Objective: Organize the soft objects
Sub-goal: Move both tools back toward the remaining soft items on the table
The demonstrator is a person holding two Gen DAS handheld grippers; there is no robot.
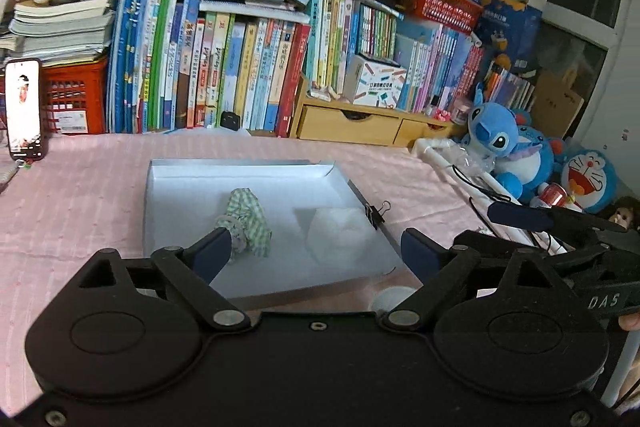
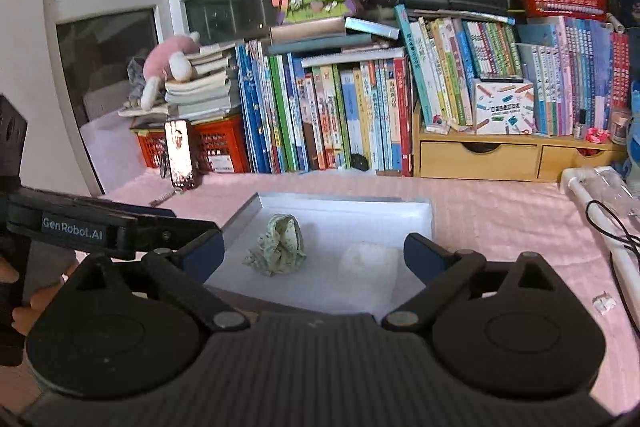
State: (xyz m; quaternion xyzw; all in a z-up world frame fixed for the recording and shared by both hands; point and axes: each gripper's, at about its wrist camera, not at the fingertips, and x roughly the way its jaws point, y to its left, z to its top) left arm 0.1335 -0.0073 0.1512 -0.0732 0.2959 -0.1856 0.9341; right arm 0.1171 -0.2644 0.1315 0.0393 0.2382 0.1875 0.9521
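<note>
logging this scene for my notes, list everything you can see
tray: 1, white, mid table
scrunchie: 1, green check, in tray, left
white cloth: 1, in tray, right
binder clip: 1, black, on the tray's right edge
tablecloth: 1, pink
phone: 1, lit, propped far left
books: many, mixed, back row
crates: 2, red
drawers: 1 unit, wood
plush toys: several, blue, far right
left tool: 1, black, open
right tool: 1, black, open

Low-walled white tray (image 2: 424, 217) is open from above. A green checked cloth (image 2: 280, 247) and a white soft bundle (image 2: 368, 261) occupy its floor, bare floor between. A binder clip (image 1: 378, 213) projects at right rim; cables (image 2: 612, 227) cross right edge.
</note>
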